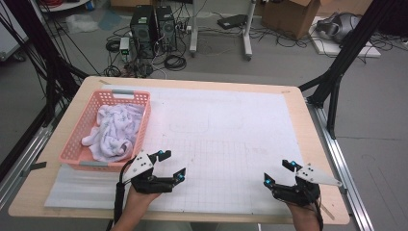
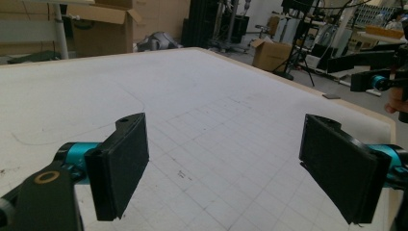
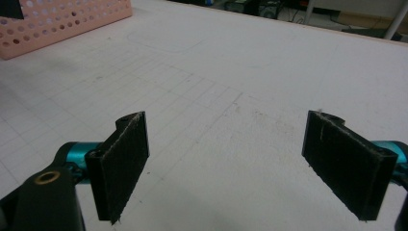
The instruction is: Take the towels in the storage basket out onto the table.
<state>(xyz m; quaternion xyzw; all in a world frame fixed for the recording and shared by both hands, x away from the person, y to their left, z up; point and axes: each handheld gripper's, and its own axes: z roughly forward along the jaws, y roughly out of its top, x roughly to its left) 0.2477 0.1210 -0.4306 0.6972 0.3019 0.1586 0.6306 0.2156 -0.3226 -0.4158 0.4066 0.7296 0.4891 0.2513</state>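
Both grippers, left [image 1: 172, 166] and right [image 1: 278, 172], rest low on the table [image 1: 231, 125], jaws wide open, empty; the cloth [image 1: 115, 130] lies bunched in the basket [image 1: 79, 126]. Grabbing one fold might drag the light basket along

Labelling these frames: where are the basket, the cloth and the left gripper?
basket [image 1: 114, 93], high view, far rim.
cloth [image 1: 114, 131], high view, middle of the heap.
left gripper [image 1: 172, 165], high view, between its fingers.
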